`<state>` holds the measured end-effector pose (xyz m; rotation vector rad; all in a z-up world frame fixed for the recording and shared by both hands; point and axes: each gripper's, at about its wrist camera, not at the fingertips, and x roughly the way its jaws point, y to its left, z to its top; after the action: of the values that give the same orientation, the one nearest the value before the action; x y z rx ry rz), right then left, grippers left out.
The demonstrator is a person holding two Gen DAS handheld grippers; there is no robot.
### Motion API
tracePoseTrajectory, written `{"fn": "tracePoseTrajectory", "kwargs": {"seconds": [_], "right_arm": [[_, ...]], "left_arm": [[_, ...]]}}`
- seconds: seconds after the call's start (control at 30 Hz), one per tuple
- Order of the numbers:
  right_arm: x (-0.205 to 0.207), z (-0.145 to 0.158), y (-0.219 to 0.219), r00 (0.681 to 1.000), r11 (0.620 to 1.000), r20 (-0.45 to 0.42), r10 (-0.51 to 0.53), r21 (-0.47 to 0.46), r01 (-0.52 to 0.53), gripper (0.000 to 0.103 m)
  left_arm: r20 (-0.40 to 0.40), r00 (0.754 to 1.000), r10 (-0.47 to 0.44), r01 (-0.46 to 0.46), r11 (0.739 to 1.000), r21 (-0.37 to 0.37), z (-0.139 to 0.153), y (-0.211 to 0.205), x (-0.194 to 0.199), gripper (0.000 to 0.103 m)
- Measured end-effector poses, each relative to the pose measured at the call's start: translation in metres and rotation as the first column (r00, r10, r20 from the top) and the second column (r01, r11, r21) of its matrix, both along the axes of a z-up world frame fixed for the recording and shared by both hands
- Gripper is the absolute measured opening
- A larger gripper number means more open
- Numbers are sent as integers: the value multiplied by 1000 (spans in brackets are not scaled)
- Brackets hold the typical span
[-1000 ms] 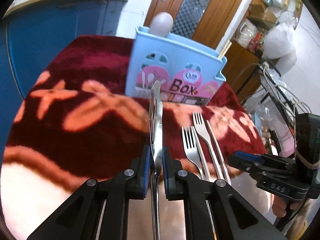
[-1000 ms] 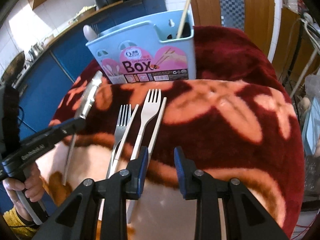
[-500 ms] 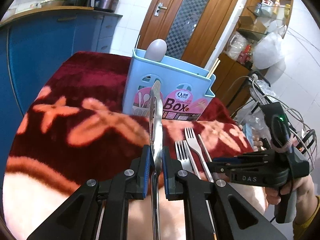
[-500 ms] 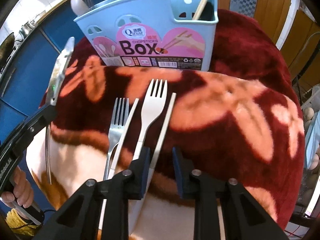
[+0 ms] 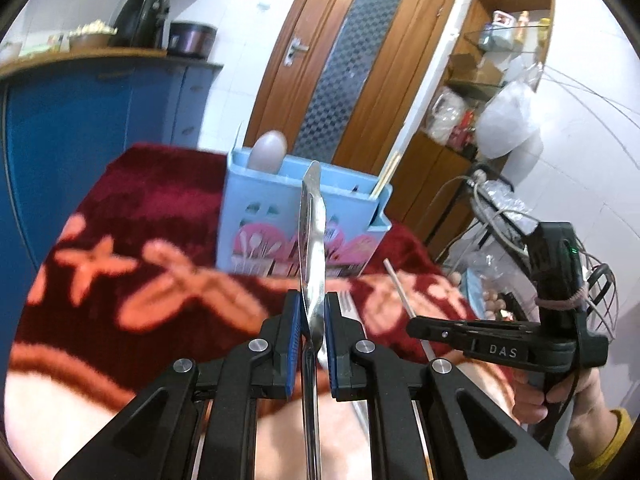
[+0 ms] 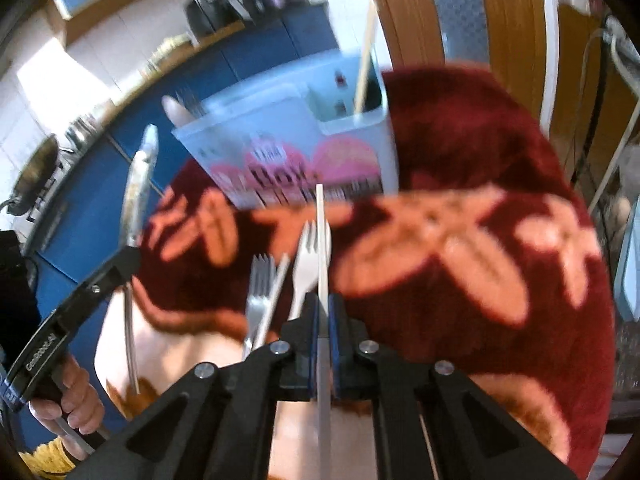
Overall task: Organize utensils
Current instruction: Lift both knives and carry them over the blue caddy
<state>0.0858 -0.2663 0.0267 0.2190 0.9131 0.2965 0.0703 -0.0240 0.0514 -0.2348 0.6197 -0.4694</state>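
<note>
In the left wrist view, our left gripper (image 5: 311, 334) clamps a metal spoon (image 5: 313, 240) upright before the blue box (image 5: 280, 220) at the blanket's (image 5: 120, 280) far edge. In the right wrist view, our right gripper (image 6: 323, 344) pinches a chopstick (image 6: 321, 248) above two forks (image 6: 280, 276).
</note>
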Motion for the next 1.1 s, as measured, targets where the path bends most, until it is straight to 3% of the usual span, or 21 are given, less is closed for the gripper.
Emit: {"fn": "tracePoseTrajectory", "kwargs": {"seconds": [0.3,0.77,0.97,1.1], "right_arm": [[-10,46,3,956,999,294,-16,34,6,7],[30,78,-1,874,994,476,-92,102,49,7],[55,83,-1,844,991,525,-113,121,57,7],[70,81,-2,814,990,568,-120,128,56,7]], "left_arm": [[121,992,30,-29,1000,-11,39,-18,26,11],[305,946,107,-112,994,-4,85,-47,86,11],[432,877,211,-217,975,-36,92,-53,108,11],[464,837,289,-301,952,-49,83,-51,120,11]]}}
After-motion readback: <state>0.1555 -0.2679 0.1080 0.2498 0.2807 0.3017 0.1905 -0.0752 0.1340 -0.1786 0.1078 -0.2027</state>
